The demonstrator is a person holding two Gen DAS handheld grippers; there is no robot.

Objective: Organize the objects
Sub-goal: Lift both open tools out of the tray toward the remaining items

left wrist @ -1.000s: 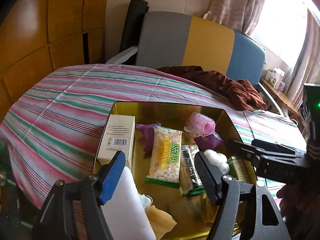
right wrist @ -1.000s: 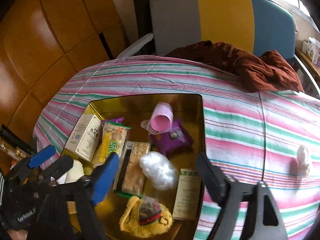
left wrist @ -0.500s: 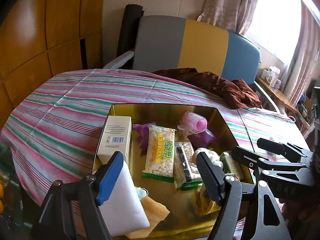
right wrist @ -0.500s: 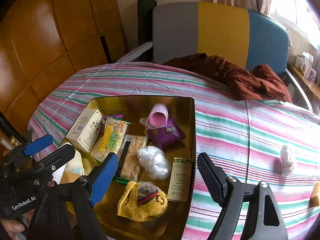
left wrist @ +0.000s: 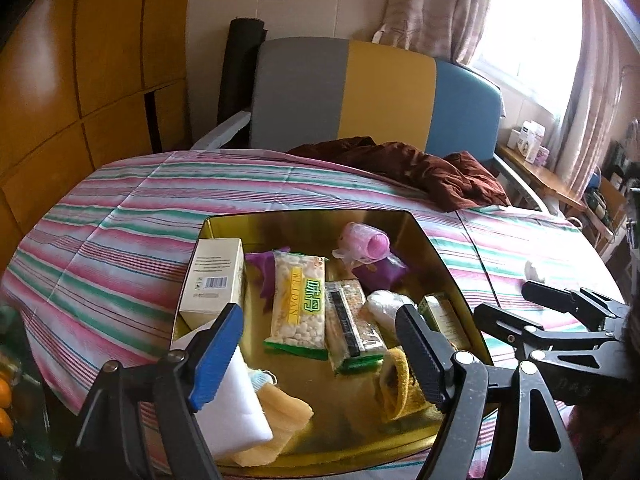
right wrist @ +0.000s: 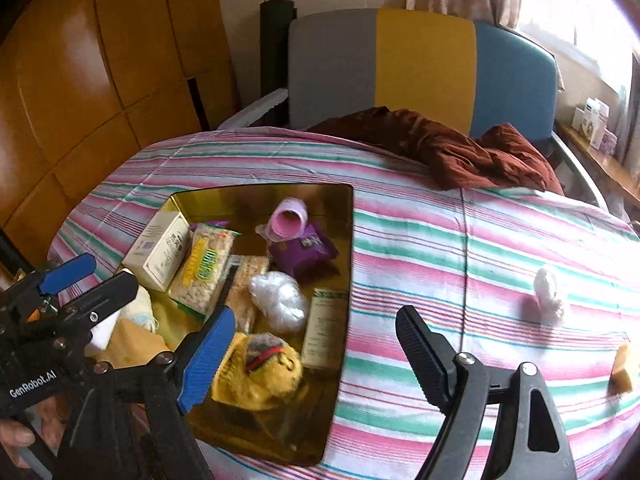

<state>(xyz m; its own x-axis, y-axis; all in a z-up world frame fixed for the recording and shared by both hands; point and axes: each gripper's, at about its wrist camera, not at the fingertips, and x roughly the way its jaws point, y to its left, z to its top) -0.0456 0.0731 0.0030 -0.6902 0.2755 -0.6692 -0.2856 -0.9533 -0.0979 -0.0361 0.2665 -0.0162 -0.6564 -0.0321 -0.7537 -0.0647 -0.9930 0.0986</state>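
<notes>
A gold tray (left wrist: 304,217) (right wrist: 342,280) on the striped table holds a cream box (left wrist: 214,276), a snack bag (left wrist: 298,300), a pink roll (left wrist: 366,240), a purple packet (right wrist: 304,254), a white plastic wad (right wrist: 280,300), a green box (right wrist: 324,328), a yellow sock (right wrist: 256,376) and a white sponge (left wrist: 230,404). My left gripper (left wrist: 318,354) is open and empty above the tray's near edge. My right gripper (right wrist: 316,356) is open and empty over the tray's right rim. A white wad (right wrist: 548,290) and a yellow piece (right wrist: 624,368) lie on the cloth to the right.
A brown cloth (left wrist: 420,168) is heaped at the table's far side, before a grey, yellow and blue chair (left wrist: 360,92). Wooden panels (left wrist: 80,60) line the left wall. A shelf with small boxes (left wrist: 530,142) stands by the window.
Both grippers have pulled back and risen, so more of the table shows. The right gripper has shifted rightward. Both stay open and empty.
</notes>
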